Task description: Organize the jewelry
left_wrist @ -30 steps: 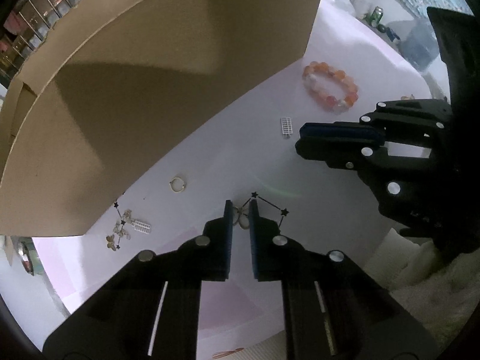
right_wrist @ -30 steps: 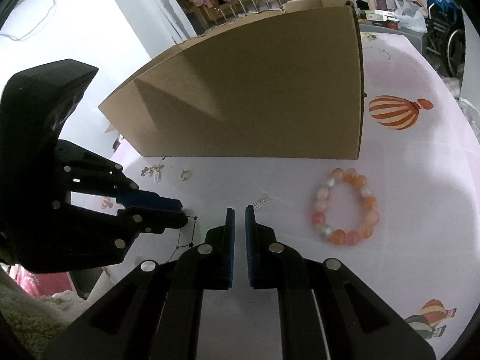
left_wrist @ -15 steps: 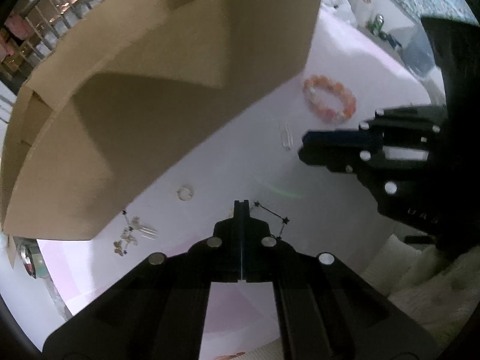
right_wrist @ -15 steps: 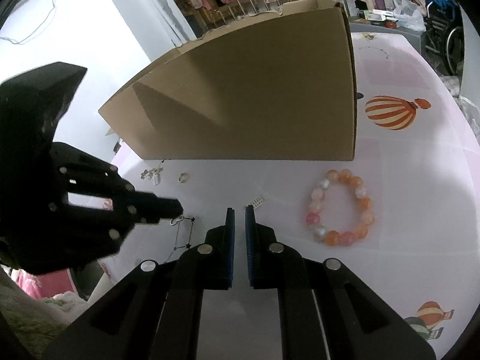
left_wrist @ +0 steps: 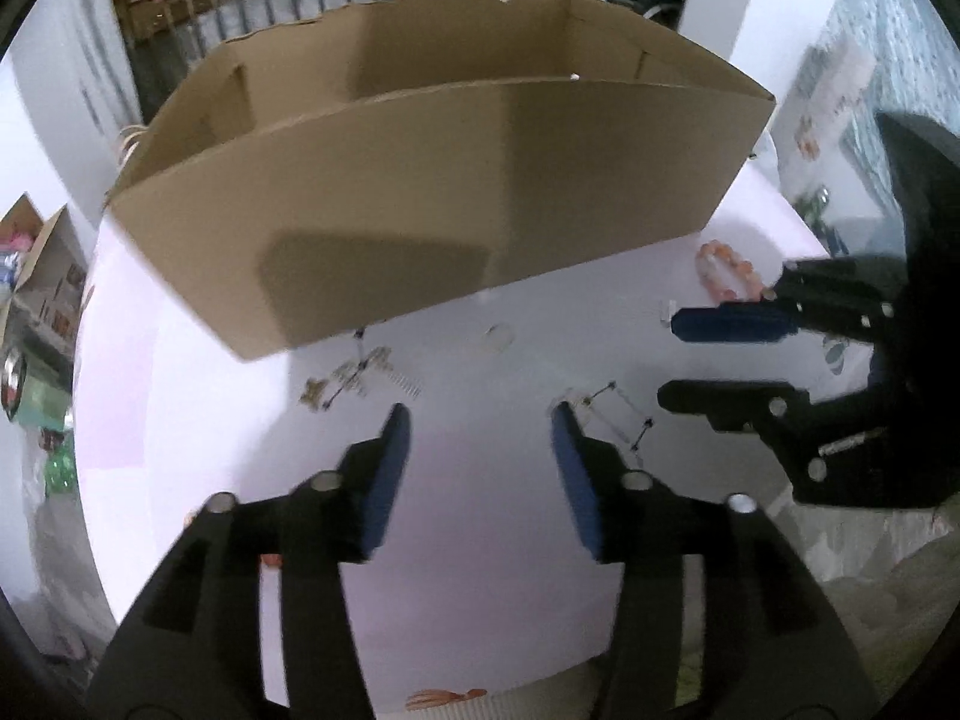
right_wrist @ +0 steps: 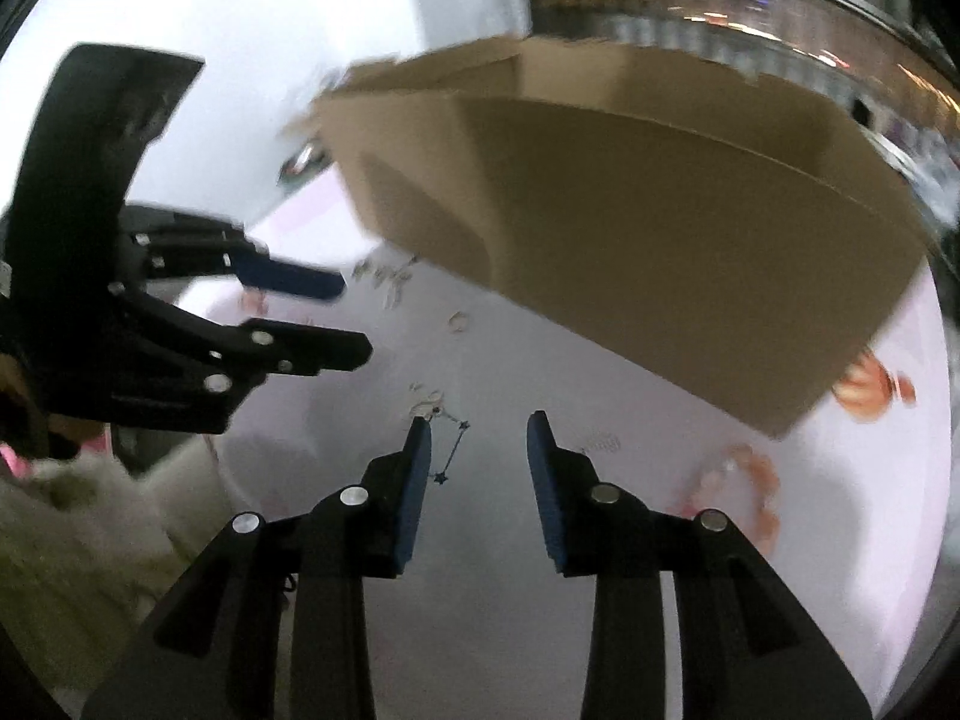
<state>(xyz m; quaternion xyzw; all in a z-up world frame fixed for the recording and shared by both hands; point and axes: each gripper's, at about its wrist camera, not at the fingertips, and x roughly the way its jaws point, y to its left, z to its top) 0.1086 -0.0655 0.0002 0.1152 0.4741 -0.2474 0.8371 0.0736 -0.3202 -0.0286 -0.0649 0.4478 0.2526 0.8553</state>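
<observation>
Both hand-held grippers, left (left_wrist: pixel 480 420) and right (right_wrist: pixel 479 429), agape above table (left_wrist: pixel 480 540).

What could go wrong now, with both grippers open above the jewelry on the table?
1. The thin black chain lies right at the left gripper and touches its right finger; a move may drag or tangle it.
2. The small ring and the earring cluster lie close to the cardboard box; a grasp there might bump it.
</observation>
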